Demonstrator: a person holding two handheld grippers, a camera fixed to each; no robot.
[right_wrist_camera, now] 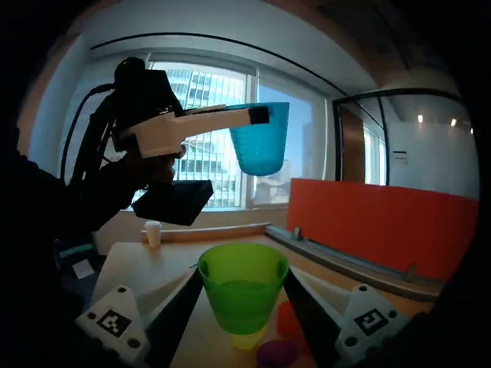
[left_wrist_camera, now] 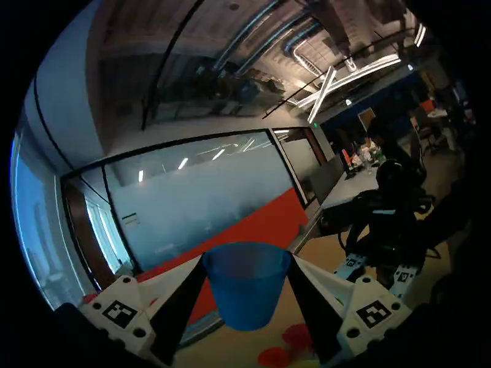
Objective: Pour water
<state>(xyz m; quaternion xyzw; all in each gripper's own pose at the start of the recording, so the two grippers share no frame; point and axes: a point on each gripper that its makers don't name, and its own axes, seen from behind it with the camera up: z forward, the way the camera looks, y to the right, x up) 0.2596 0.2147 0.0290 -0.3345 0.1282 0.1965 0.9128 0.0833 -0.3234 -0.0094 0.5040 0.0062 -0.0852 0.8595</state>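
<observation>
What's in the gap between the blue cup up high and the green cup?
Nothing. In the right gripper view, open air separates the blue cup and the green cup, with the window behind.

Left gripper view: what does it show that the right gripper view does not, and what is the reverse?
Left gripper view: ceiling lights, a frosted glass wall, and the left tool shut on the blue cup. Right gripper view: the right tool shut on a green cup holding liquid, a window with buildings beyond, and a small white cup on the table. Shared: the blue cup and the orange partition.
</observation>
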